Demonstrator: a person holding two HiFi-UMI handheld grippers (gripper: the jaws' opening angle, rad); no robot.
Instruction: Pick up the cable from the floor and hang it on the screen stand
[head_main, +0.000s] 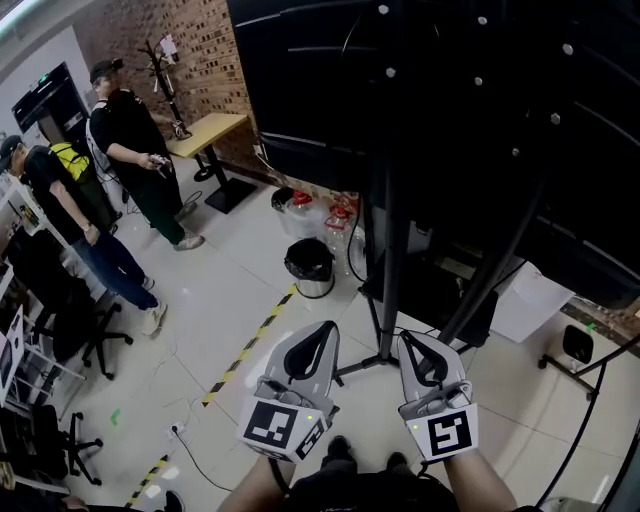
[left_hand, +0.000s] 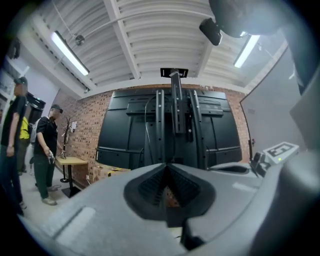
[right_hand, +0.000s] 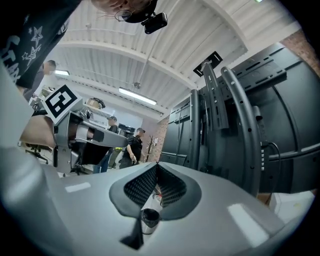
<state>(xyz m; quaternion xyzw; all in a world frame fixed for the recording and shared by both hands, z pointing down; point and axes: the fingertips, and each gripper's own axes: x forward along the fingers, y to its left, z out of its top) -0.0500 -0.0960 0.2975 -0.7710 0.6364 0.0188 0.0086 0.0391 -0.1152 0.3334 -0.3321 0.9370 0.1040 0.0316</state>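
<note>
At the far left, two standing people (head_main: 135, 145) and a black wheeled office chair (head_main: 75, 325) crowd the edge of the pale tiled floor (head_main: 230, 290), so a wide swing that way risks a bump. Just inside them lies what I take to be the task's thing: a thin dark cable (head_main: 193, 457). It lies flat on the tiles and runs from a small white plug block (head_main: 177, 431), near the yellow-and-black striped floor tape (head_main: 250, 345) and well apart from both claws. Lying flat, it gives little to pinch. The tips could scrape tile and miss, and a pull might drag the block along or snag the chair base.

The left claw (left_hand: 166, 165) is pressed together with nothing in it. It must spread before any grab, or it will only nudge the cable aside. Ahead, the round black waste bin (head_main: 309, 262) stands near the black screen stand (head_main: 389, 260). The stand's low legs splay across the floor, a likely trip or catch point for a trailing loop. The large black screen (head_main: 450, 100) overhangs, leaving tight headroom when lifting. The right claw (right_hand: 156, 165) is likewise pressed together and empty.

The freest room is the bare floor between tape and bin. Right of the stand, a white flat box (head_main: 530, 300) narrows the way.
</note>
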